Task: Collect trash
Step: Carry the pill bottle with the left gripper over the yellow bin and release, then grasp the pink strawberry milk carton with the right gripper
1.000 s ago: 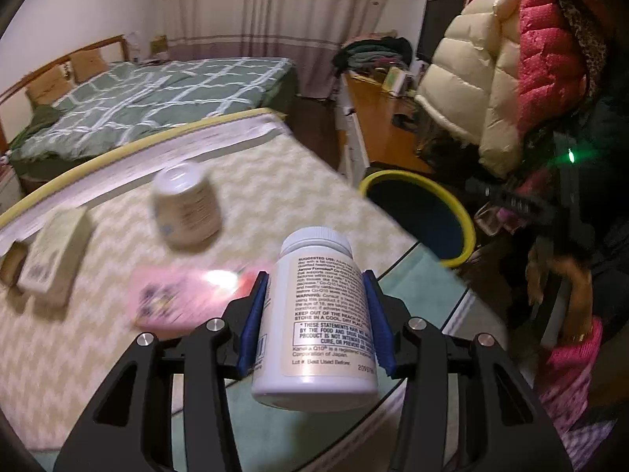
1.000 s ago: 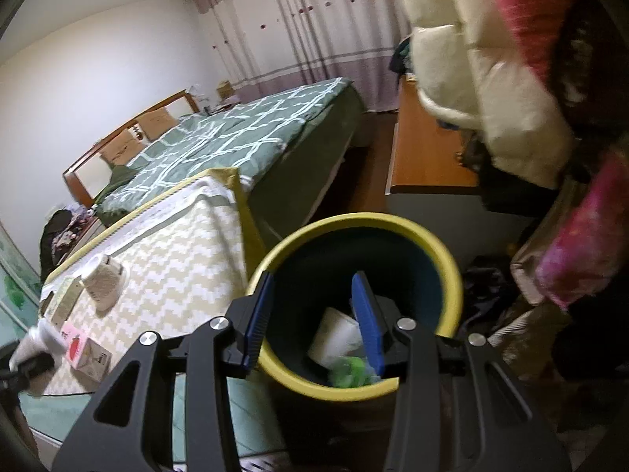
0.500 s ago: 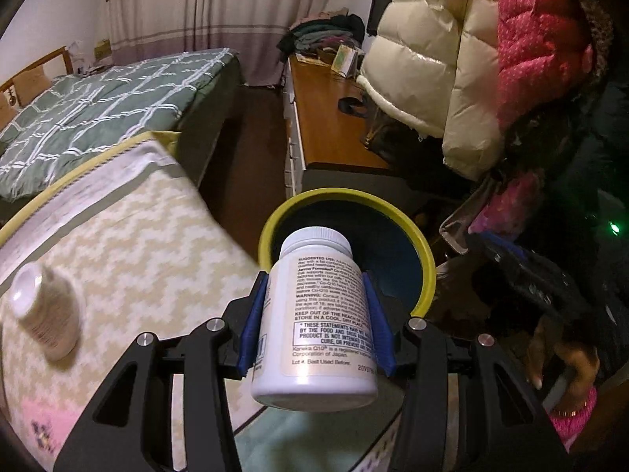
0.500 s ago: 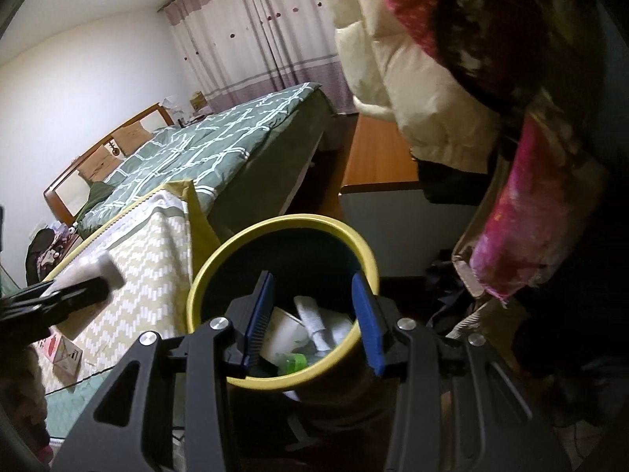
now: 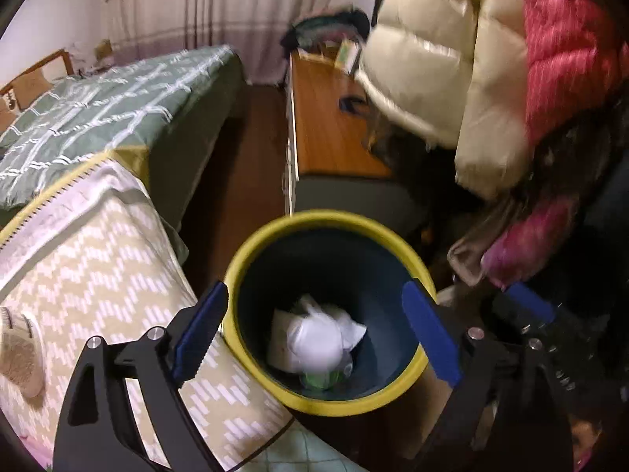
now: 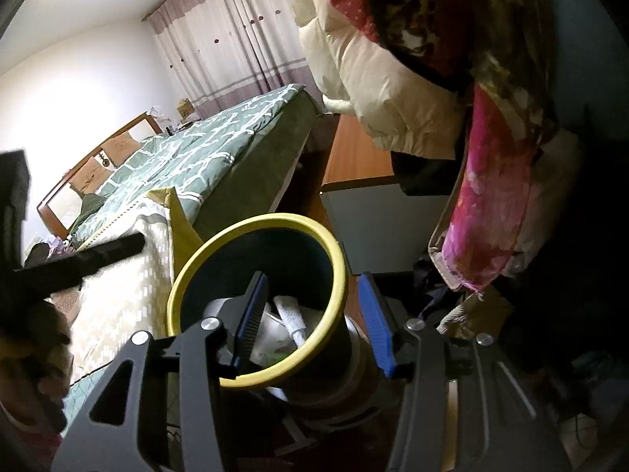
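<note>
Left tongs (image 5: 314, 338) had just sprung wide, empty; white plastic bottle (image 5: 314, 344) lay inside the yellow-rimmed dark bin (image 5: 393, 236). Right tongs (image 6: 310, 322) straddled its rim, half-open. I'd lift clear before swinging back.

no readable text, label, brand, number or sign in either wrist view. white trash (image 5: 314, 338) inside yellow-rimmed bin (image 5: 275, 236) blurred, no print legible. small box on far nightstand (image 6: 184, 108) too small and washed out to read. object at table edge (image 5: 17, 350) blurred, markings illegible.
</note>
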`<move>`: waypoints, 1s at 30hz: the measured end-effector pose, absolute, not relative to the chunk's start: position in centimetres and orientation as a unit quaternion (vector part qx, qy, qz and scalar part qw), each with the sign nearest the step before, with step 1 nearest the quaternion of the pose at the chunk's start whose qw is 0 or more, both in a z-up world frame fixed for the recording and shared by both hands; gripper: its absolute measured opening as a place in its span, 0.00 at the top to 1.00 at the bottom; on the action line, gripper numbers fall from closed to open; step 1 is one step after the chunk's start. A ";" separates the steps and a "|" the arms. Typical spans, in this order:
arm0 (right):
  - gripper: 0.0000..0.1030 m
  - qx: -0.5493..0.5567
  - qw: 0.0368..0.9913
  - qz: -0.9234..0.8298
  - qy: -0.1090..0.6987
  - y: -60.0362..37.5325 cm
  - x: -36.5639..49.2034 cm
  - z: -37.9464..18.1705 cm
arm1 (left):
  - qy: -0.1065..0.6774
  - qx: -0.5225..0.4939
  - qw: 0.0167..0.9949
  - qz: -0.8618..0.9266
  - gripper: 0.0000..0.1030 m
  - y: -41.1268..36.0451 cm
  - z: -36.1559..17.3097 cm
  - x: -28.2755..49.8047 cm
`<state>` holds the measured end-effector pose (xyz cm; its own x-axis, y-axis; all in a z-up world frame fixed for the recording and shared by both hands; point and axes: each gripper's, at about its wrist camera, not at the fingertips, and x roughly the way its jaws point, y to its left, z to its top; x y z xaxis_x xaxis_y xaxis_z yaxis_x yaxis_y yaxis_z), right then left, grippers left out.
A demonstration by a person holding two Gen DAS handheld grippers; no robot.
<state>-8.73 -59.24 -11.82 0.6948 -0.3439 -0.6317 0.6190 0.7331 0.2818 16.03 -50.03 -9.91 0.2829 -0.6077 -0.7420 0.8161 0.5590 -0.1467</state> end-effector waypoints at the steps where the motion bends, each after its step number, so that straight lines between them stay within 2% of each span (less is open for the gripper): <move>1: 0.55 0.244 0.888 -0.269 0.282 -59.0 -8.6 -11.8 | 0.386 0.126 0.796 -0.450 0.13 -49.3 -9.2 15.9; 4: 0.54 0.240 0.891 -0.258 0.287 -58.1 -7.6 -11.9 | 0.357 0.101 0.820 -0.436 0.09 -45.6 -7.0 15.6; 9: 0.54 0.223 0.900 -0.227 0.299 -55.3 -5.0 -11.5 | 0.329 0.061 0.852 -0.402 0.08 -37.5 -4.9 15.6; 23: 0.53 0.144 0.926 -0.049 0.347 -39.7 5.6 -10.1 | 0.316 -0.041 0.931 -0.179 0.07 -9.5 -4.8 17.2; 24: 0.52 0.137 0.926 -0.025 0.351 -38.0 6.4 -10.1 | 0.316 -0.047 0.932 -0.171 0.07 -8.1 -4.9 17.1; 27: 0.42 0.114 0.926 0.024 0.358 -33.9 7.9 -9.9 | 0.314 -0.053 0.934 -0.164 0.07 -5.7 -5.3 16.8; 30: 0.40 0.101 0.924 0.059 0.364 -30.9 9.2 -9.7 | 0.308 -0.056 0.936 -0.159 0.07 -3.8 -5.3 16.6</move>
<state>9.18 -30.95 -9.71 0.7278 0.1832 -0.6609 -0.0356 0.9725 0.2304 16.58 -3.79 -5.33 0.7602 -0.3320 -0.5585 0.2626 0.9432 -0.2032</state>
